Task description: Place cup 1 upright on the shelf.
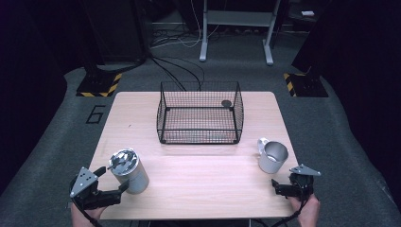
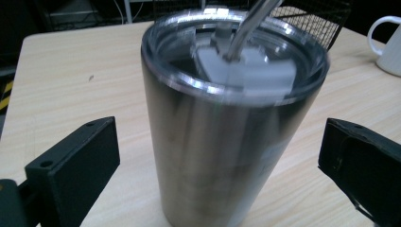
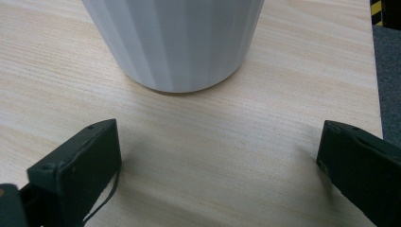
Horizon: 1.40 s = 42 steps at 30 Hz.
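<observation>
Big pale wooden table (image 1: 198,175) carries everything here, and at its far edge, about midway along, sits the black wire basket (image 1: 200,113), a small dark round thing resting inside near its far right corner. Down by the near left corner stands the steel tumbler (image 1: 128,170), upright, clear lid on top with a metal straw poking through it; in the left gripper view it stands large (image 2: 222,142), blurred at the lid. Over at the right edge, nearer the front than the basket, is the white mug (image 1: 272,157), upright, handle turned toward the basket; the right gripper view catches just its ribbed lower wall (image 3: 175,42) on the wood.

Now the left gripper (image 1: 111,182): jaws spread wide, one on either side of the tumbler, and the left gripper view (image 2: 217,165) shows clear gaps on both sides, so no grip on it. The right gripper (image 1: 279,185) sits at the near right corner, just short of the mug, jaws wide apart with bare tabletop between them (image 3: 217,165), holding nothing. A hand wraps each gripper at the near edge.
</observation>
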{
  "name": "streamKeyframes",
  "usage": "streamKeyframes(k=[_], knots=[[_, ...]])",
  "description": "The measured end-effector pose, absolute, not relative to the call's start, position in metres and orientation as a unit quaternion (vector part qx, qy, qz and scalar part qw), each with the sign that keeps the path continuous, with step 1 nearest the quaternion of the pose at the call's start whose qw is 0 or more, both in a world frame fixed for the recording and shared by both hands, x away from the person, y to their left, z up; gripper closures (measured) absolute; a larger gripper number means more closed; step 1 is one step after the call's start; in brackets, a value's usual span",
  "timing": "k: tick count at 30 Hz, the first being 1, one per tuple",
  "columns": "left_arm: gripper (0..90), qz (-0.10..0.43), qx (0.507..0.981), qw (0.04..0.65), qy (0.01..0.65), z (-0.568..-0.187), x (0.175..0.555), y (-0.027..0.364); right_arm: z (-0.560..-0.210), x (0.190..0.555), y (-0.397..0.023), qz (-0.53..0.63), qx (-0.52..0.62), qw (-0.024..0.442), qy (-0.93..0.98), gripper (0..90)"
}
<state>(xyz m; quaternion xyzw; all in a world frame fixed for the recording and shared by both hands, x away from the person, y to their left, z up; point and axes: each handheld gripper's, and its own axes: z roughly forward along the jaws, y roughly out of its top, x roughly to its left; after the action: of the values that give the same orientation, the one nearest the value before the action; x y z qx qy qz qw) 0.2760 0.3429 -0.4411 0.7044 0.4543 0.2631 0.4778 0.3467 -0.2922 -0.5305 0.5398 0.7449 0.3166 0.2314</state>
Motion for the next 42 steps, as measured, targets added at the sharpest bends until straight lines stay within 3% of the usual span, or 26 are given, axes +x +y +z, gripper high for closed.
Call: streamKeyframes(k=[24,42], knots=[[0.3,0.273,0.703,0.488,0.439,-0.434,0.310,0.323,-0.530,0.346,-0.292,0.315,0.541,0.232,0.744,0.3],[3.9,0.277,0.702,0.496,0.429,-0.437,0.313,0.323,-0.530,0.346,-0.292,0.314,0.541,0.231,0.745,0.2]])
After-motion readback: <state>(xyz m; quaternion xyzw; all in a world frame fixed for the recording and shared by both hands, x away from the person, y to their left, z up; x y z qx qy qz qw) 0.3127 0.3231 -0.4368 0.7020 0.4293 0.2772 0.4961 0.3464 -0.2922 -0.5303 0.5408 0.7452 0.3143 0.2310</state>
